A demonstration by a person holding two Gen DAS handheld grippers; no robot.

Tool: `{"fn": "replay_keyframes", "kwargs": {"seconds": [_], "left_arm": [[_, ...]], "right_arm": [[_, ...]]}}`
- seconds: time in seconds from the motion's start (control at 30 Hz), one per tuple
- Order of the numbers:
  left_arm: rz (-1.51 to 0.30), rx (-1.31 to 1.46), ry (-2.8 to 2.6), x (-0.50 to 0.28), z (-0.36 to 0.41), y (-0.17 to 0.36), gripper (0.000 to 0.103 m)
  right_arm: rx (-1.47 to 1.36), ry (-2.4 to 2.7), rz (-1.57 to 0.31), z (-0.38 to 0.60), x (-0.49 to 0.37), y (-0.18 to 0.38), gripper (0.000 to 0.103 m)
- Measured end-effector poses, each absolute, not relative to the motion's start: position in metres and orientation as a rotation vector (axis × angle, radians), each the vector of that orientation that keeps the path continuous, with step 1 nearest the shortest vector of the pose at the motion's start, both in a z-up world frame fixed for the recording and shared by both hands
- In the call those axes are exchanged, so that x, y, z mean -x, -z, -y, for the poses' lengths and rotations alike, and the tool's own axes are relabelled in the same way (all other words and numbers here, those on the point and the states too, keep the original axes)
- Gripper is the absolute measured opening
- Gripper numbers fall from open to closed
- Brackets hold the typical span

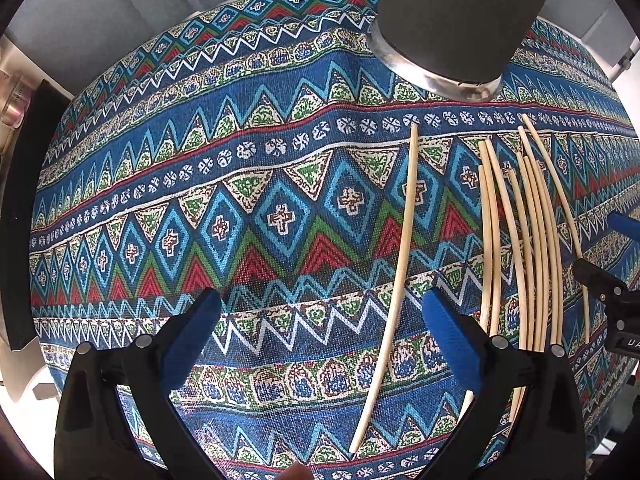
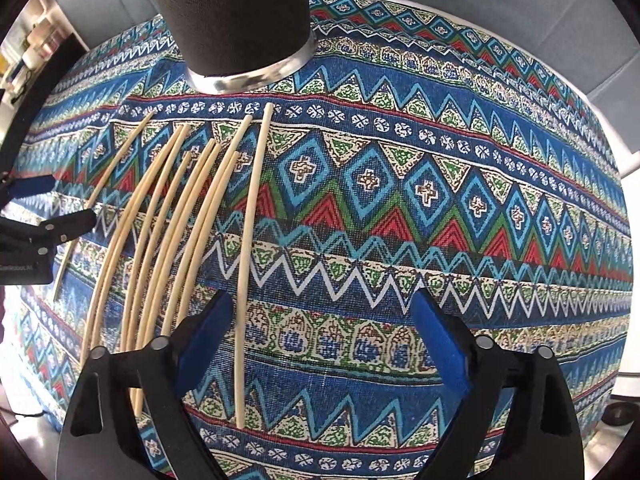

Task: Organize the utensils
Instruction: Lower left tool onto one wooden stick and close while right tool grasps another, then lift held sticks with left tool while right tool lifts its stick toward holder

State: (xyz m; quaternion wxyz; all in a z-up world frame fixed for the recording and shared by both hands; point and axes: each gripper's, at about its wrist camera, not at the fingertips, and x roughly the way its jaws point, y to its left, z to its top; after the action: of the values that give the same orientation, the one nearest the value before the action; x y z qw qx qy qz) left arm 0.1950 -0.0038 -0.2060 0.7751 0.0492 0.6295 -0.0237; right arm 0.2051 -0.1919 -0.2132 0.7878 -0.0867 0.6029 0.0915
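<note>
Several pale wooden chopsticks [image 1: 520, 240] lie roughly side by side on the patterned cloth, below a black mesh holder [image 1: 452, 20] with a shiny steel base. My left gripper [image 1: 320, 298] hangs open over the cloth; one separate chopstick [image 1: 404, 260] lies between its fingers, close to the right pad, untouched. My right gripper [image 2: 320, 300] is open too, with another single chopstick [image 2: 250, 240] lying on the cloth near its left pad. The main bunch [image 2: 168, 220] lies left of that stick, the holder [image 2: 232, 12] above it. Each gripper shows at the other view's edge: right gripper [image 1: 608, 246], left gripper [image 2: 52, 204].
A blue, red and green patterned cloth [image 1: 280, 160] covers the table. The cloth's far edge runs just behind the holder, with a grey wall beyond. A dark block [image 1: 20, 220] stands off the table's left side. Bare cloth [image 2: 460, 200] stretches right of the chopsticks.
</note>
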Motion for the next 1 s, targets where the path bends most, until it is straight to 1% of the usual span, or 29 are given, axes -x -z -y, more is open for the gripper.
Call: {"fn": "replay_keyframes", "kwargs": {"seconds": [0.07,0.27,0.37,0.43,0.47,0.5,0.53,0.57,0.6,0.63,0.67,0.7,0.73,0.77,0.8,0.83,1.0], "left_arm": [[-1.365,-0.065,0.080,-0.195,-0.002,0.209,0.099],[-1.341,-0.107,0.130,-0.195,-0.005,0.211,0.099],[-1.339,-0.102,0.123,-0.199,-0.003,0.214,0.099],[-1.336,-0.105,0.129,-0.198,-0.002,0.212,0.097],[-1.334,-0.107,0.133,-0.195,0.000,0.210,0.094],[-1.329,-0.109,0.137,-0.194,-0.001,0.209,0.091],[-1.323,-0.112,0.143,-0.194,-0.003,0.207,0.081],[-1.318,-0.113,0.148,-0.190,-0.001,0.202,0.070],[-1.315,-0.116,0.155,-0.188,-0.001,0.198,0.063],[-1.311,-0.118,0.160,-0.187,-0.003,0.196,0.049],[-1.310,-0.119,0.162,-0.187,-0.006,0.195,0.037],[-1.310,-0.118,0.167,-0.188,-0.008,0.193,0.031],[-1.311,-0.117,0.170,-0.188,-0.011,0.193,0.017],[-1.318,-0.105,0.180,-0.189,-0.015,0.193,0.007],[-1.320,-0.104,0.177,-0.189,-0.017,0.193,0.006],[-1.318,-0.111,0.174,-0.189,-0.018,0.192,0.006],[-1.307,-0.141,0.149,-0.186,-0.020,0.192,0.005]], "right_arm": [[0.186,-0.199,-1.292,0.188,-0.204,0.217,0.081],[0.198,-0.219,-1.268,0.182,-0.202,0.221,0.079],[0.198,-0.228,-1.260,0.182,-0.192,0.218,0.069],[0.200,-0.230,-1.256,0.180,-0.190,0.217,0.058],[0.200,-0.234,-1.254,0.181,-0.190,0.214,0.055],[0.200,-0.234,-1.252,0.180,-0.190,0.213,0.046],[0.197,-0.230,-1.249,0.183,-0.191,0.212,0.034],[0.190,-0.227,-1.248,0.184,-0.191,0.211,0.029],[0.188,-0.221,-1.247,0.185,-0.192,0.211,0.025],[0.187,-0.221,-1.246,0.185,-0.193,0.210,0.021],[0.185,-0.220,-1.246,0.190,-0.196,0.208,0.019],[0.183,-0.217,-1.245,0.191,-0.196,0.208,0.016],[0.179,-0.217,-1.245,0.192,-0.197,0.208,0.015],[0.177,-0.216,-1.245,0.194,-0.198,0.208,0.011],[0.183,-0.211,-1.244,0.197,-0.200,0.208,0.007],[0.179,-0.208,-1.243,0.198,-0.200,0.208,0.005],[0.126,-0.209,-1.251,0.213,-0.207,0.210,0.004]]}}
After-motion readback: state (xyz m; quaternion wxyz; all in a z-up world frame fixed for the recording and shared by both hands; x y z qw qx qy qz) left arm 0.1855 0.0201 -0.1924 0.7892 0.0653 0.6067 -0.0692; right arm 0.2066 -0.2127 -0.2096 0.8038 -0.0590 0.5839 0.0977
